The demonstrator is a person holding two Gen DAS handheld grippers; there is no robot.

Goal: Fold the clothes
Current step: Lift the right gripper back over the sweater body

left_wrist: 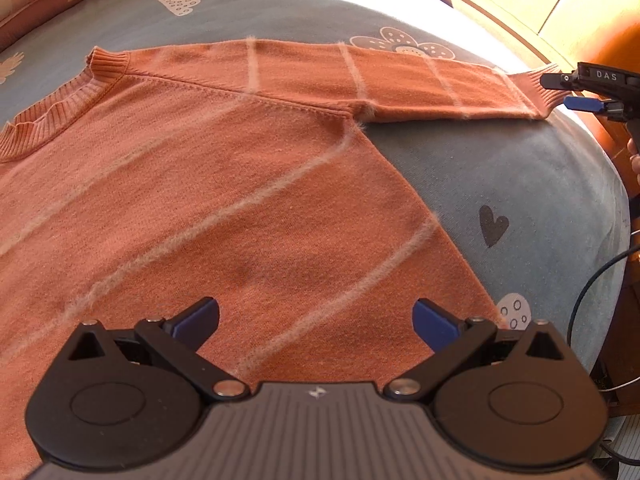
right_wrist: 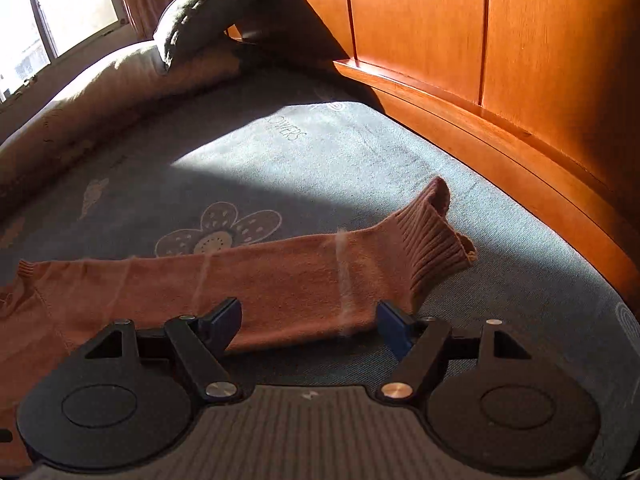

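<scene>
Your left wrist view cuts off the orange sweater (left_wrist: pixel 224 184) at the left and near edges, so its other sleeve and hem cannot be seen. The right wrist view shows only the outstretched sleeve (right_wrist: pixel 280 280) and its ribbed cuff (right_wrist: pixel 432 240); the far corner by the window (right_wrist: pixel 60 12) is washed out by glare.

The sweater lies flat on a bed with a grey-blue sheet (left_wrist: pixel 500 184) printed with flowers and hearts. A patch of sunlight falls on the sheet's far side. A wooden headboard (right_wrist: pixel 540 60) runs along the right, and a dark pillow (right_wrist: pixel 208 12) leans in the far corner.

Your left hand-held gripper (left_wrist: pixel 316 322) hovers over the sweater's body, blue pads wide apart, gripping nothing. Your right hand-held gripper (right_wrist: pixel 308 326) sits at the sleeve's near edge beside the cuff, pads also spread, with the sleeve edge between them but not clamped.
</scene>
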